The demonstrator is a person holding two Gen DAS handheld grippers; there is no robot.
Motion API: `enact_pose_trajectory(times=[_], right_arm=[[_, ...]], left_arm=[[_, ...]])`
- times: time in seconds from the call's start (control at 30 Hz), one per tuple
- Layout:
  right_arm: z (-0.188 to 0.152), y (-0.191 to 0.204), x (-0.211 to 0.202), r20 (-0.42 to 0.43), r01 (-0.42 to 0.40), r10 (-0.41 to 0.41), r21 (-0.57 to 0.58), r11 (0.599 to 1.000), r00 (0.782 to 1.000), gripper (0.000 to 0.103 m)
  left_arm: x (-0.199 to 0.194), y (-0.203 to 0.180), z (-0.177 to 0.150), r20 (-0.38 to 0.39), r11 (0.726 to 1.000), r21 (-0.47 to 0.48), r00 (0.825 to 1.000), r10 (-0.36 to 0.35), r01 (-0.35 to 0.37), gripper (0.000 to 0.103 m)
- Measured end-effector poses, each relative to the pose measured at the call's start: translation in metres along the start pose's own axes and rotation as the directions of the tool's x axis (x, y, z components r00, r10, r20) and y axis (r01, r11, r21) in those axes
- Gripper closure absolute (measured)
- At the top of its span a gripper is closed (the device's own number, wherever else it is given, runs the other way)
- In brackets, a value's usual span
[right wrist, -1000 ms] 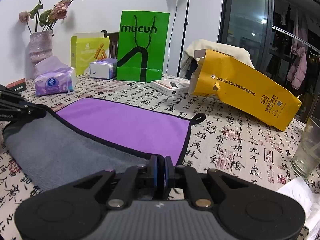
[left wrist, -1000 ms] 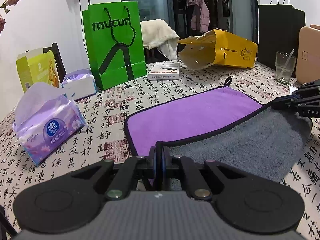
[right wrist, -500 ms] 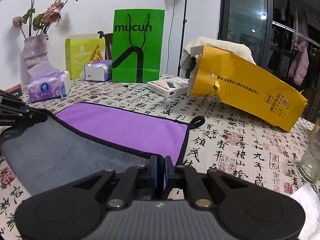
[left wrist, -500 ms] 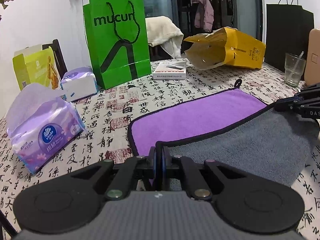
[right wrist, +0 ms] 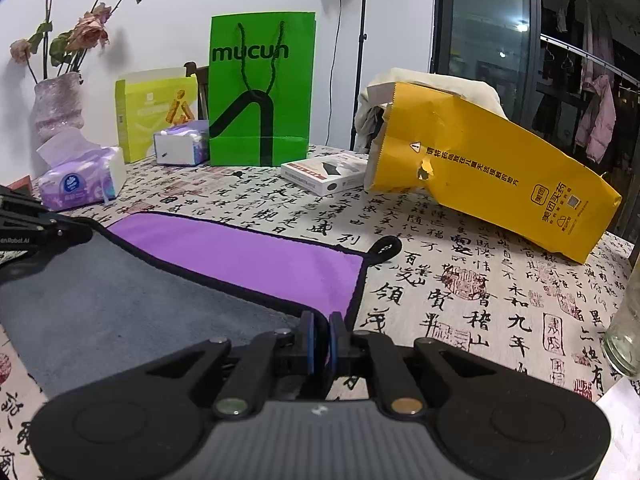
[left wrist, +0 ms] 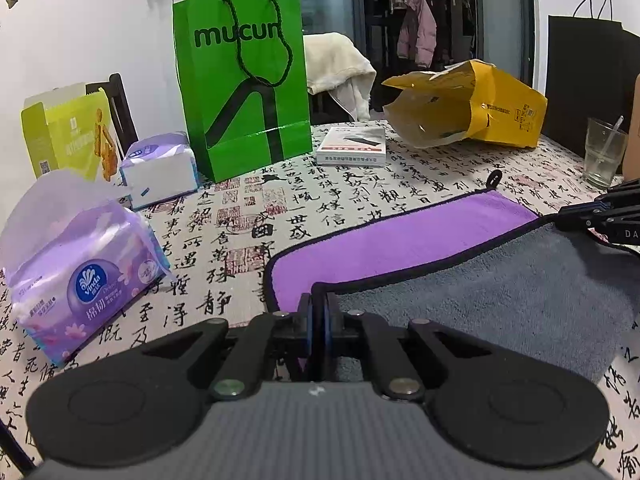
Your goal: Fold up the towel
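Both the left claw [left wrist: 318, 308] and right claw [right wrist: 323, 326] pinch corners of the towel [left wrist: 400, 240], its long axis spanning between them.

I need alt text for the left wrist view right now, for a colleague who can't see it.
The left gripper is shut on a corner of the towel, its grey side folded over the purple side on a calligraphy-print tablecloth. The right gripper holds the opposite corner. Behind stand a green bag and tissue pack.

Two low, forward wrist views, shared towel [left wrist: 400, 236]
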State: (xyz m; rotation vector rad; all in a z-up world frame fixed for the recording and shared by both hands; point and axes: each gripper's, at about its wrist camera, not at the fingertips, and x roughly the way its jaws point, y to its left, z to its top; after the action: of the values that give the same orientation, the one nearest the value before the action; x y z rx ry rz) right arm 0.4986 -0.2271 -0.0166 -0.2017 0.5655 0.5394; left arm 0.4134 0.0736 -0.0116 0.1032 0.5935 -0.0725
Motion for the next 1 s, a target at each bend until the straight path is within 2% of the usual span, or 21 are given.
enact_pose_trajectory(times=[1.0], right_arm=[[0.035, -0.019, 0.049, -0.008, 0.011, -0.011, -0.01, 1.0, 1.0, 0.096]], left_arm=[[0.047, 0.019, 0.032, -0.009, 0.999, -0.041, 1.0, 0.024, -0.025, 0.097]])
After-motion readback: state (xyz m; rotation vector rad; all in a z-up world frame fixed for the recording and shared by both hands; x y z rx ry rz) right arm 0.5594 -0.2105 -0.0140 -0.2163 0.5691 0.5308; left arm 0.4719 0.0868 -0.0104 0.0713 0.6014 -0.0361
